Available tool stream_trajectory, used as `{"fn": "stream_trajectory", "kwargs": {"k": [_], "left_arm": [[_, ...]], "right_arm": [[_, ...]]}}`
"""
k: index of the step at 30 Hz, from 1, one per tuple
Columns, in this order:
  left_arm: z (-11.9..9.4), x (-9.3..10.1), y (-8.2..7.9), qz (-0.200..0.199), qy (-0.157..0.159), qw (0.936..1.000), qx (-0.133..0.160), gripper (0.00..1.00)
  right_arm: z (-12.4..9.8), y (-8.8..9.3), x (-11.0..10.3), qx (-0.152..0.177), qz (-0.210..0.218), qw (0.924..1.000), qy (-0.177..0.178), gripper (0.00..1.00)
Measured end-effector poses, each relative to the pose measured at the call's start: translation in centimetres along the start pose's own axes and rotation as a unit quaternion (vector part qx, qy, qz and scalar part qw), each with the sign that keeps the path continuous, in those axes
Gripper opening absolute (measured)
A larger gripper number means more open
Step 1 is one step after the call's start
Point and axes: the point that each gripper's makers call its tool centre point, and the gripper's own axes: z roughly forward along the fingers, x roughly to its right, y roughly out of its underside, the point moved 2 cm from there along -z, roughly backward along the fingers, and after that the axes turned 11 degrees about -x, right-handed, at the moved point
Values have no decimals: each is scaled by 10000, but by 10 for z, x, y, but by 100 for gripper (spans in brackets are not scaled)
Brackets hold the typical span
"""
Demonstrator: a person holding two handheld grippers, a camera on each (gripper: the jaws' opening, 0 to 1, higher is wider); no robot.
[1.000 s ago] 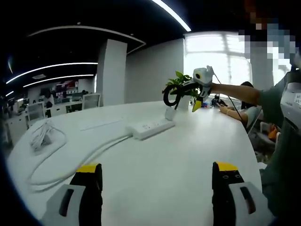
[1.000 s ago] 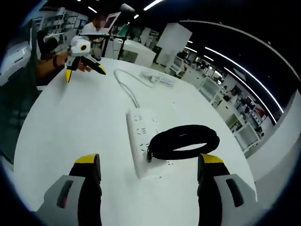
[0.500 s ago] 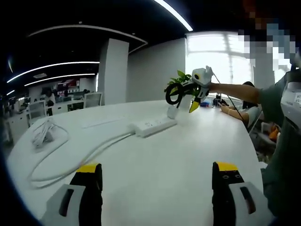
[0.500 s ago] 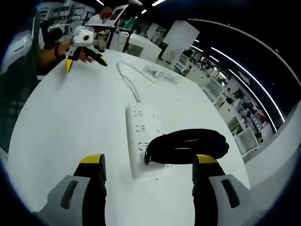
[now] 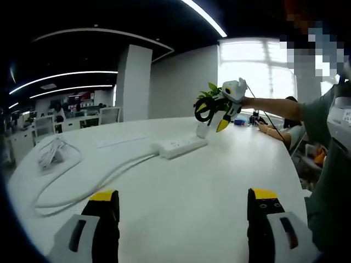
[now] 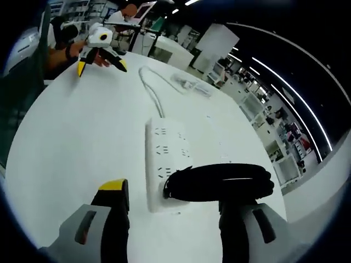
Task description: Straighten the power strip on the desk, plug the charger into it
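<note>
The white power strip [image 5: 182, 147] lies across the round white desk [image 5: 186, 186], and its cable [image 5: 104, 178] runs left to a loose bundle [image 5: 49, 156]. My left gripper [image 5: 184, 195] is open and empty, low over the near desk. My right gripper [image 6: 174, 193] hovers just above the strip's [image 6: 160, 159] near end with its jaws apart. The charger's black coiled cord [image 6: 219, 182] lies over the right jaw, and its plug end [image 6: 168, 190] is at the strip's nearest sockets. The coil [image 5: 203, 109] hangs at the right gripper [image 5: 218, 118]. The left gripper [image 6: 101, 67] is at the far left.
A potted plant [image 5: 211, 93] and a small white object [image 5: 202, 130] stand behind the strip. A person [image 5: 277, 127] sits at the desk's far right edge. The strip's cable [image 6: 152, 96] crosses the desk toward the white bundle [image 6: 189, 85]. Office desks and shelves fill the background.
My right gripper has come down closer to the strip's near end with the coil, and its jaws stand a little closer together. The left gripper has stayed still.
</note>
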Motion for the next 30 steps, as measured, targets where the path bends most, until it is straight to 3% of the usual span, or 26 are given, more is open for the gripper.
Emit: {"fn": "stream_trajectory", "kwargs": {"k": [16, 22, 30], "left_arm": [[0, -1, 3, -42, 1, 10000, 22, 99], [-1, -2, 4, -61, -19, 10000, 38, 99], [-1, -3, 5, -65, -15, 10000, 40, 99]], "right_arm": [[11, 1, 1, -435, -380, 9983, -116, 47], [17, 0, 2, -553, -488, 9971, -171, 46], [18, 2, 8, -803, -731, 9940, -86, 35]]}}
